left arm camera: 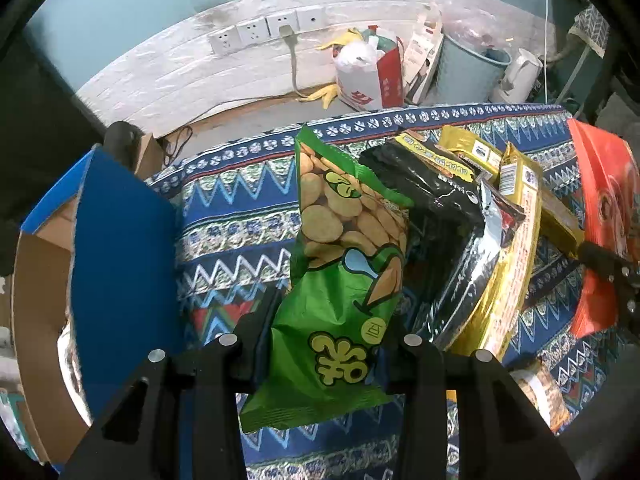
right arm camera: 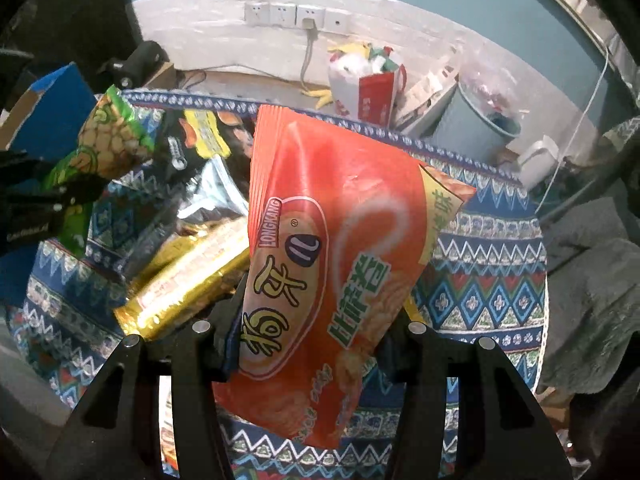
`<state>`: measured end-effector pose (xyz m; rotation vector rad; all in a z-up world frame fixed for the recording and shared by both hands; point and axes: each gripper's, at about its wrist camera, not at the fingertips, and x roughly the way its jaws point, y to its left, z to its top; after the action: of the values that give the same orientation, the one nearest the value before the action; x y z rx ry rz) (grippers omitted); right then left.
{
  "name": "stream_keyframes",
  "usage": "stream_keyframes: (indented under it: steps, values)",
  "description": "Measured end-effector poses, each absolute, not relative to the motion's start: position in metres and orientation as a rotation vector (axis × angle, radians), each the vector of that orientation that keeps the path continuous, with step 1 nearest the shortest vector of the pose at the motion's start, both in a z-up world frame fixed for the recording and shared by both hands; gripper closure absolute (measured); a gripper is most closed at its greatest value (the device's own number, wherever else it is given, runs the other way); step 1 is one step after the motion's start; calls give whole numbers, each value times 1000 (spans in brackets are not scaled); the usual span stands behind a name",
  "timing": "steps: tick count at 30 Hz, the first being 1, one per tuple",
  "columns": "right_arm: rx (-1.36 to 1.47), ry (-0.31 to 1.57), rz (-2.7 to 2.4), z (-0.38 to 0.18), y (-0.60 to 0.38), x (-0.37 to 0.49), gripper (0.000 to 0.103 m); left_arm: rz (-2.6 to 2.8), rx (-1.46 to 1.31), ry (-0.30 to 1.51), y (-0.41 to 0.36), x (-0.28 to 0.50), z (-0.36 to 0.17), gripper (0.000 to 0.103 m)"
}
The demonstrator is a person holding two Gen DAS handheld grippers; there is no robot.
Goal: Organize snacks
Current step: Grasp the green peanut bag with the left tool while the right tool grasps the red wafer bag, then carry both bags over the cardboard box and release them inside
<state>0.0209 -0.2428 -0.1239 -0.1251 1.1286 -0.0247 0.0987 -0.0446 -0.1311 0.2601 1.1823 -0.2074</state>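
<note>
My left gripper (left arm camera: 328, 344) is shut on a green snack bag (left arm camera: 344, 264) and holds it above the patterned tablecloth (left arm camera: 240, 216). My right gripper (right arm camera: 316, 332) is shut on an orange-red snack bag (right arm camera: 332, 264), lifted over the cloth. The green bag also shows in the right wrist view (right arm camera: 108, 148) at the left, and the orange bag in the left wrist view (left arm camera: 604, 216) at the right. Between them lies a pile: a black snack bag (left arm camera: 436, 192), a silver-backed bag (left arm camera: 476, 256) and gold packets (left arm camera: 516, 240).
An open blue cardboard box (left arm camera: 120, 248) stands at the table's left edge. Behind the table are a wall with sockets (left arm camera: 264, 32), a red-and-white bag (left arm camera: 368, 76), a grey bin (left arm camera: 468, 68) and a white kettle (left arm camera: 520, 72). Grey cloth (right arm camera: 592, 280) lies at the right.
</note>
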Motion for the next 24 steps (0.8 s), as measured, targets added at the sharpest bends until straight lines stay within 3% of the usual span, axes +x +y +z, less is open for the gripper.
stream_keyframes:
  steps: [24]
  values:
    - [-178, 970, 94, -62, -164, 24, 52, -183, 191, 1044, 10, 54, -61, 62]
